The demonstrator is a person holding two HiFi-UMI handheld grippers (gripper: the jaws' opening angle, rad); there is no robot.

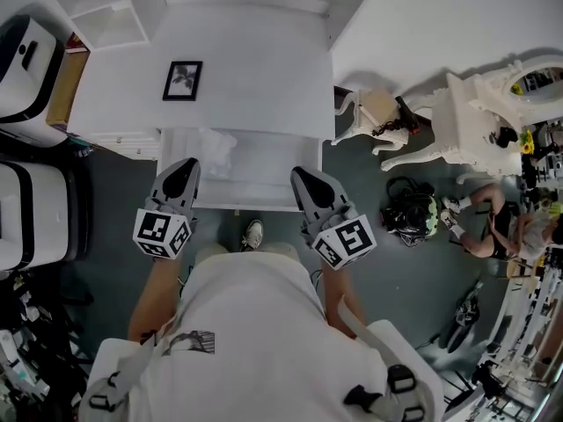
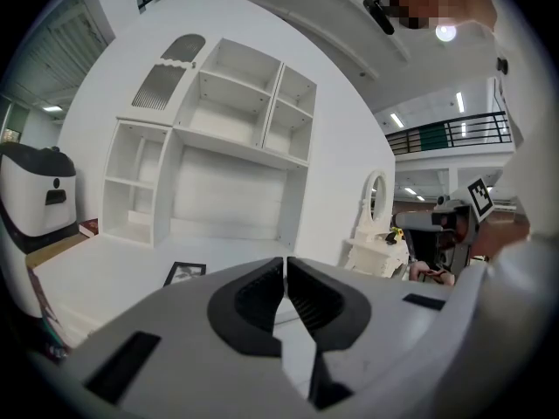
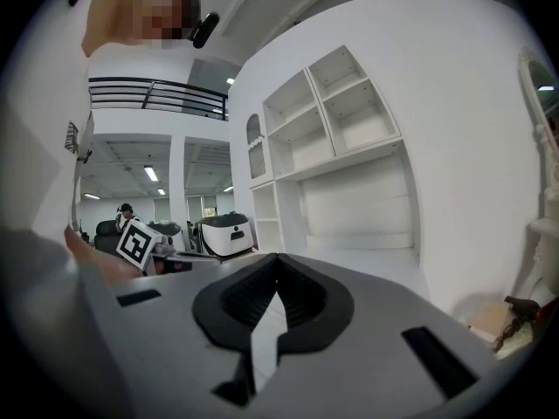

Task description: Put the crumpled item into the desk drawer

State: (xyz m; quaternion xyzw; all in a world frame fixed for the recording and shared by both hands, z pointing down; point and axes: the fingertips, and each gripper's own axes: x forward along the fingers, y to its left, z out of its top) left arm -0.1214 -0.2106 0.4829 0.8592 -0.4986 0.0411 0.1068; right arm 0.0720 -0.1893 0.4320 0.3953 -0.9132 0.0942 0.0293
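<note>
The drawer [image 1: 273, 161] of the white desk [image 1: 255, 69] stands pulled out from the desk's front edge. The crumpled item [image 1: 217, 150], a white wad, lies inside it in the left half, towards the back.

The left gripper [image 1: 186, 167] is over the drawer's front left corner, just beside the crumpled item and in front of it; whether it touches the item cannot be told. In the left gripper view its jaws are pressed together with nothing between them [image 2: 286, 271]. The right gripper [image 1: 303, 178] is over the drawer's front right corner, well apart from the crumpled item. In the right gripper view its jaws are also closed on each other and empty [image 3: 278, 265]. Both grippers point almost level towards the back of the desk.

A black picture frame [image 1: 182, 81] lies flat on the desktop, left of centre and behind the drawer. A white shelf unit [image 2: 227, 138] stands along the desk's back edge. A shoe [image 1: 253, 233] shows on the grey floor below the drawer's front. To the right of the desk stands an ornate white dressing table [image 1: 479, 104], and a person [image 1: 497, 222] sits on the floor near it
</note>
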